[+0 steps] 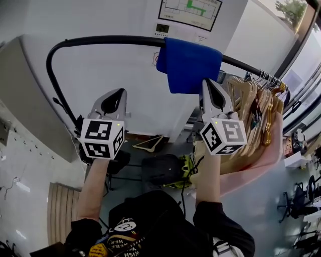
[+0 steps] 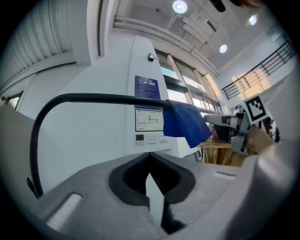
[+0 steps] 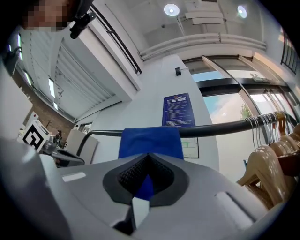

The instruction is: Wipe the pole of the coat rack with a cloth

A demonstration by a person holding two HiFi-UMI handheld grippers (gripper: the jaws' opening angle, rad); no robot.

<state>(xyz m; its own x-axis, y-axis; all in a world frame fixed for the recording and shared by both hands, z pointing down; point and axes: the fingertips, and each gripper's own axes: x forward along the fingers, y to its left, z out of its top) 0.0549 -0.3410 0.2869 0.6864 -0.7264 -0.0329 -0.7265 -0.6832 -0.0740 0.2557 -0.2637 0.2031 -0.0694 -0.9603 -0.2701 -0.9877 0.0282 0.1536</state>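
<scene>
The coat rack's black pole (image 1: 100, 40) runs across the top and bends down at the left. A blue cloth (image 1: 190, 65) hangs draped over it. My right gripper (image 1: 209, 83) points up at the cloth's lower right corner, jaws shut; in its own view the right gripper (image 3: 149, 157) faces the cloth (image 3: 150, 140) and pole (image 3: 211, 129), with blue showing behind the jaw gap. My left gripper (image 1: 118, 93) is shut and empty, below the bare pole to the cloth's left. The left gripper (image 2: 150, 157) sees the pole (image 2: 93, 98) and cloth (image 2: 185, 122) ahead.
Several wooden hangers (image 1: 256, 115) crowd the pole right of the cloth, close to my right gripper. A white wall with a framed plan (image 1: 190, 12) stands behind the rack. A black bag (image 1: 160, 170) lies on the floor below. The rack's left upright (image 1: 57, 95) descends beside my left gripper.
</scene>
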